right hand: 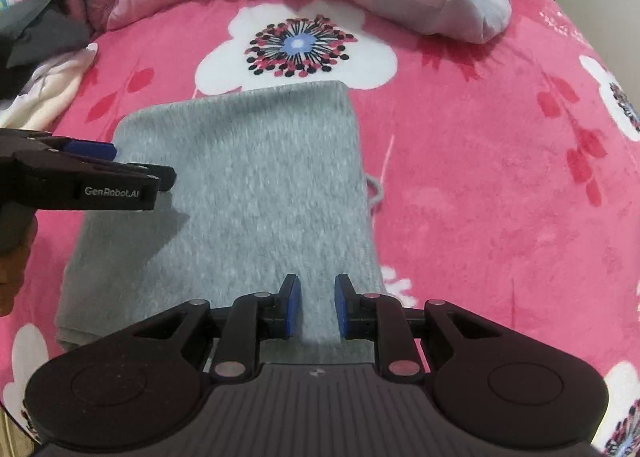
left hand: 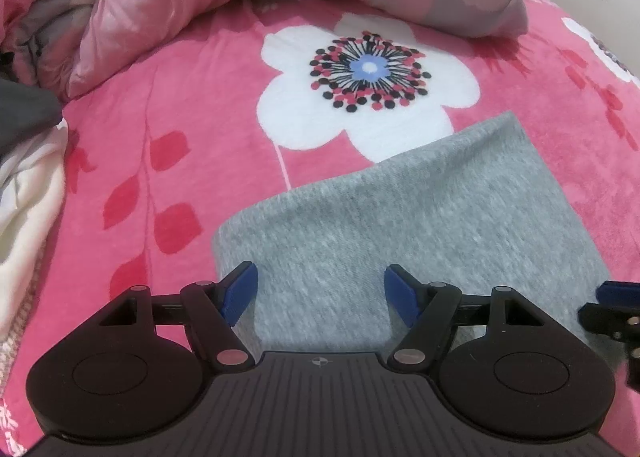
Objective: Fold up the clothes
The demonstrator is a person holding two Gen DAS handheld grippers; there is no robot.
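**Grey garment folded on the pink flower blanket**

A pink blanket (left hand: 168, 129) is covering everything, and the folded grey garment (right hand: 240, 193) is lying in the middle, at 6 o'clock from the big white flower (left hand: 360, 89). Only the right wrist view is showing "GenRobot.AI" on the left gripper (left hand: 321, 289), whose jaws are standing wide open above the cloth. The right gripper (right hand: 317, 305) is sitting narrowly open, gripping nothing.

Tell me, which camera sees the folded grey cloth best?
The right wrist view. There the folded grey knit cloth lies almost whole on the pink flowered blanket, showing its far edge, both sides and a small cord. The left wrist view shows only its far part, with the gripper hiding the near end.
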